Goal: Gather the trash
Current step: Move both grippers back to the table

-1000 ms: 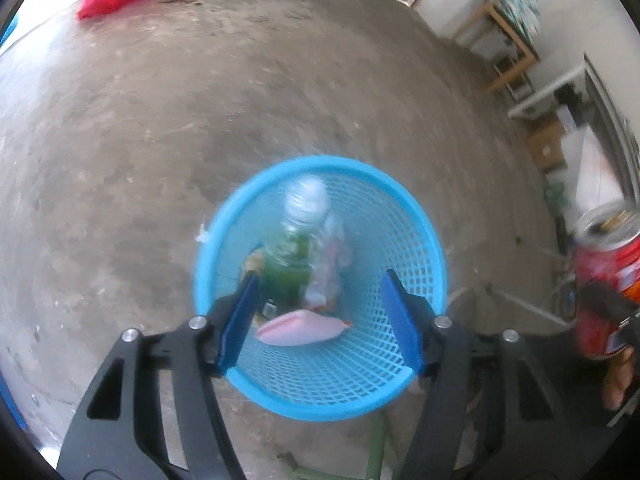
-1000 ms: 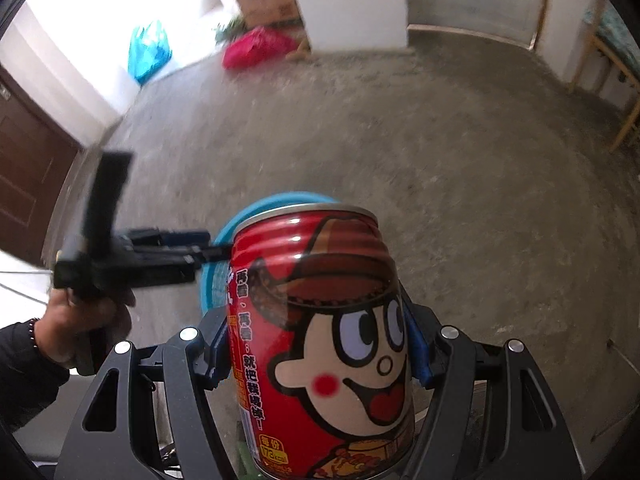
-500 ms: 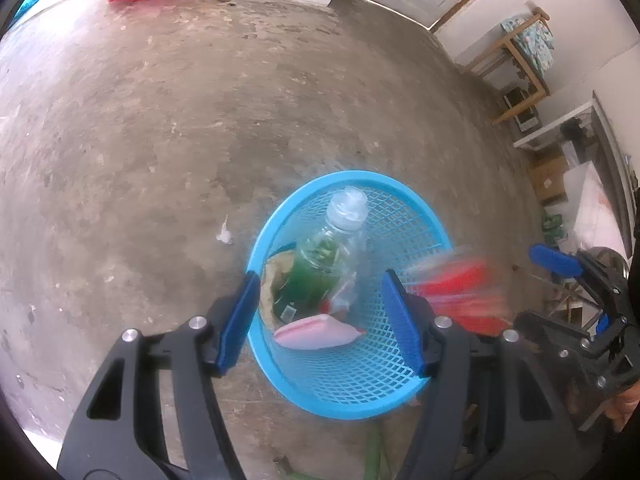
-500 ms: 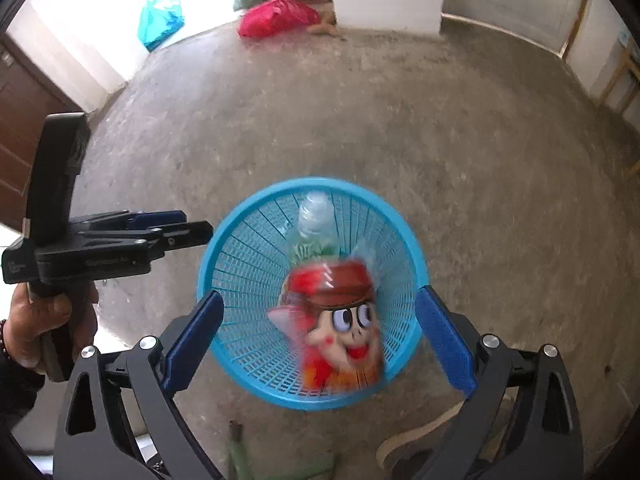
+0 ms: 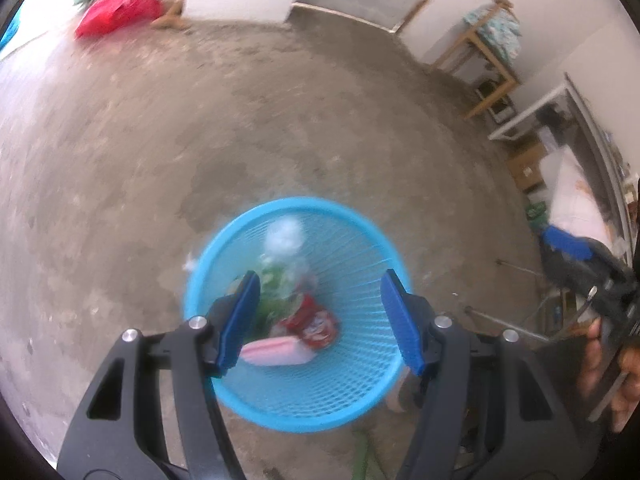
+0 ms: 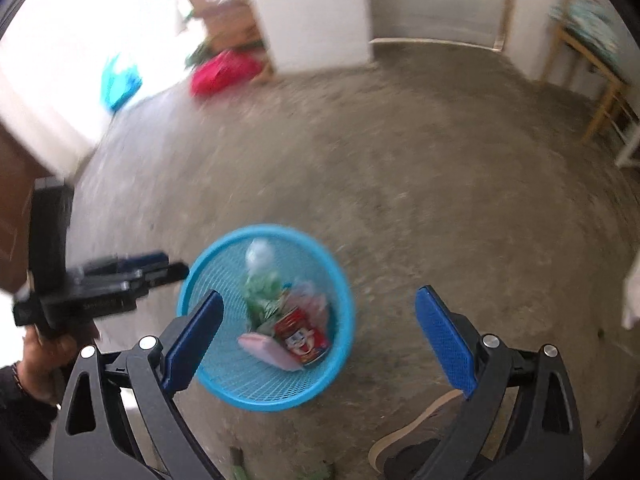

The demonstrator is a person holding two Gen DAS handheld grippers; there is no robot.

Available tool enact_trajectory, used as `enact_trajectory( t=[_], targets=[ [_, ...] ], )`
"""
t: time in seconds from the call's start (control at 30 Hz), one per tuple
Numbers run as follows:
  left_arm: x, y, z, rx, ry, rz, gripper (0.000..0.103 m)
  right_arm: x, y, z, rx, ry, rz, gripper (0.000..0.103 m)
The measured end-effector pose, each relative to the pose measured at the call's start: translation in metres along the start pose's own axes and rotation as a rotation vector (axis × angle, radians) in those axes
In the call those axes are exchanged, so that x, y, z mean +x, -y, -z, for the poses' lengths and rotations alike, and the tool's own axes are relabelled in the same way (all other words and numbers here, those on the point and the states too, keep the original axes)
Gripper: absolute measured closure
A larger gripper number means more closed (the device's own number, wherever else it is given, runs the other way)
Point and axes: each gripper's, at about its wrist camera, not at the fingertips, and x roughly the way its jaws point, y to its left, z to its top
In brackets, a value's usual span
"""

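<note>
Both grippers point steeply down over a blue basket (image 6: 266,394) on the floor. The right gripper (image 6: 316,336) and left gripper (image 5: 320,314) are spread and empty. The can (image 6: 302,338), cartoon face showing, lies inside at 6 o'clock; its writing is unreadable.

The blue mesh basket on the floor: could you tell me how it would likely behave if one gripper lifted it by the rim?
The basket looks like thin plastic mesh, so probably light and slightly flexible. The can and bottle lie loose inside, so they would likely shift, tilting it.
</note>
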Motion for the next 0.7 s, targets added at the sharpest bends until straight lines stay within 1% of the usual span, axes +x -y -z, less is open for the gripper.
enact_trajectory(
  t=[0.07,0.13,0.2,0.23,0.33,0.43,0.5,0.53,0.57,0.63,0.7],
  targets=[
    [-0.002,0.027,-0.009,0.056,0.008,0.014,0.044,-0.031,0.023,-0.004,0.054,0.062,-0.001,0.008],
    [-0.005,0.056,-0.018,0.108,0.021,0.036,0.044,-0.062,0.047,-0.004,0.080,0.118,0.022,0.007],
    [-0.009,0.096,-0.029,0.170,0.033,0.068,0.042,-0.103,0.081,0.000,0.107,0.157,0.061,0.007],
    [-0.009,0.108,-0.032,0.188,0.037,0.080,0.042,-0.114,0.091,0.002,0.117,0.163,0.074,0.007],
    [-0.010,0.174,-0.047,0.291,0.052,0.149,0.042,-0.168,0.143,0.018,0.172,0.214,0.149,0.007],
    [-0.009,0.236,-0.055,0.386,0.060,0.209,0.042,-0.224,0.204,0.049,0.257,0.267,0.229,0.007],
    [-0.008,0.288,-0.058,0.468,0.067,0.261,0.042,-0.251,0.239,0.071,0.319,0.284,0.289,0.007],
    [-0.008,0.321,-0.060,0.518,0.072,0.292,0.041,-0.261,0.252,0.082,0.345,0.290,0.315,0.007],
    [-0.008,0.340,-0.060,0.544,0.072,0.313,0.040,-0.276,0.273,0.098,0.390,0.300,0.348,0.007],
    [-0.007,0.404,-0.061,0.642,0.079,0.375,0.038,-0.299,0.310,0.126,0.460,0.319,0.404,0.007],
    [-0.004,0.458,-0.057,0.727,0.074,0.424,0.036,-0.315,0.341,0.152,0.529,0.336,0.452,0.007]
  ],
)
